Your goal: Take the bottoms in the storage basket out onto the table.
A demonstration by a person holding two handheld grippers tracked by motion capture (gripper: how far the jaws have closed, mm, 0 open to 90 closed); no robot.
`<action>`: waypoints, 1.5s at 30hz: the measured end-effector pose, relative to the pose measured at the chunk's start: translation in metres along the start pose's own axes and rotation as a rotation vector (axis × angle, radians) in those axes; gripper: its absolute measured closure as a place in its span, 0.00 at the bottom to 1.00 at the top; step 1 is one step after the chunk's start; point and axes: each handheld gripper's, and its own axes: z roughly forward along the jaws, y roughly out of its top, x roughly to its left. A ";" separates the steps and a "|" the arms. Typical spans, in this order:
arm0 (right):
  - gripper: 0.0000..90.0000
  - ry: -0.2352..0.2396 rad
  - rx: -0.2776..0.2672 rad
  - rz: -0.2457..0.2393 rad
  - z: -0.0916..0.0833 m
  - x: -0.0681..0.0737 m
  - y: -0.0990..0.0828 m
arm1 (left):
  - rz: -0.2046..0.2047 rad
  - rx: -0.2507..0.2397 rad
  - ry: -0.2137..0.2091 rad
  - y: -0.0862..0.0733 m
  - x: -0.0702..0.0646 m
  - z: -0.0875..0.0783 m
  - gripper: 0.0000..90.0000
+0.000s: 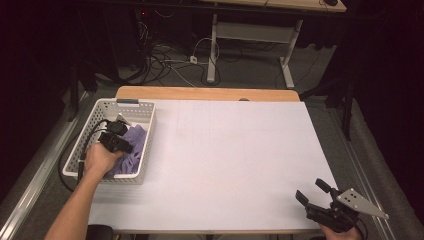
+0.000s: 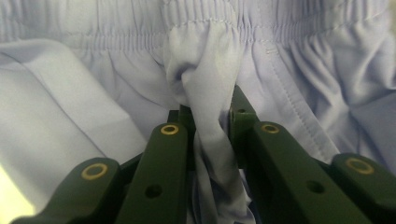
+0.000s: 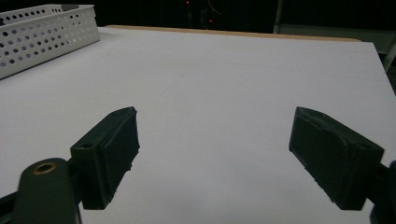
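Observation:
A lavender garment [image 1: 131,146] with an elastic waistband lies bunched in the white perforated basket [image 1: 146,141] at the table's left. My left gripper [image 1: 119,134] reaches down into the basket. In the left gripper view its jaws pinch a fold of the lavender cloth [image 2: 205,107] just below the gathered waistband [image 2: 280,28]. My right gripper [image 1: 314,191] rests at the table's front right corner, jaws wide apart with nothing between them. In the right gripper view its two black fingers [image 3: 109,149] stand over bare white table.
The white table top [image 1: 230,150] stretches between the basket and the right gripper. The basket's wall [image 3: 42,37] shows at far left in the right gripper view. A wooden strip [image 1: 205,93] edges the far side; cables and desk legs lie on the floor beyond.

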 end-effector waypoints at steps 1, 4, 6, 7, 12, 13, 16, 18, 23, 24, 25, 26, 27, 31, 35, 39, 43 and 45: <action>0.19 0.000 0.000 -0.003 0.000 0.000 0.000 | -0.003 -0.015 -0.002 0.000 0.001 -0.003 0.88; 0.19 0.003 0.003 -0.001 0.001 0.000 0.000 | -0.009 -0.046 -0.015 -0.003 0.004 -0.010 0.88; 0.19 0.001 -0.001 -0.010 0.000 0.000 0.000 | -0.018 -0.071 -0.028 -0.005 0.006 -0.015 0.88; 0.19 0.000 -0.002 -0.012 0.000 0.001 0.000 | -0.023 -0.084 -0.035 -0.006 0.007 -0.018 0.88; 0.19 -0.002 -0.002 -0.007 0.000 0.001 0.000 | -0.023 -0.124 -0.039 -0.005 0.008 -0.039 0.88; 0.19 -0.002 -0.002 -0.007 0.000 0.001 0.000 | -0.022 -0.133 -0.038 -0.005 0.008 -0.044 0.88; 0.19 -0.002 0.000 -0.006 0.001 0.001 0.000 | -0.022 -0.168 -0.043 -0.003 0.010 -0.058 0.88; 0.19 -0.003 -0.001 -0.008 0.000 0.001 0.000 | -0.033 -0.192 -0.063 -0.003 0.011 -0.066 0.88; 0.19 -0.002 -0.001 -0.008 0.000 0.000 0.000 | -0.028 -0.237 -0.090 -0.002 0.010 -0.084 0.88; 0.19 -0.002 -0.001 -0.008 0.000 0.000 0.000 | -0.028 -0.247 -0.096 -0.002 0.010 -0.087 0.88; 0.19 -0.001 0.000 -0.009 0.000 0.000 0.000 | -0.025 -0.255 -0.100 -0.002 0.009 -0.090 0.88; 0.19 -0.001 0.000 -0.008 0.000 0.001 0.000 | -0.019 -0.262 -0.102 -0.002 0.008 -0.094 0.88; 0.19 -0.002 -0.001 -0.009 0.000 0.001 0.000 | -0.016 -0.268 -0.105 -0.001 0.007 -0.097 0.88; 0.19 -0.005 -0.002 -0.006 0.000 0.001 0.000 | -0.003 -0.288 -0.119 0.001 0.004 -0.110 0.88; 0.19 -0.003 0.000 -0.001 0.000 0.000 0.000 | -0.006 -0.318 -0.135 0.001 0.004 -0.124 0.88; 0.19 -0.003 0.000 -0.003 0.000 0.000 0.000 | 0.000 -0.347 -0.139 0.002 0.003 -0.136 0.88; 0.19 -0.004 0.000 -0.001 0.000 0.000 0.000 | 0.007 -0.371 -0.151 0.002 0.001 -0.148 0.88; 0.19 -0.004 -0.001 0.001 0.000 0.000 0.000 | 0.011 -0.381 -0.156 0.002 0.000 -0.153 0.88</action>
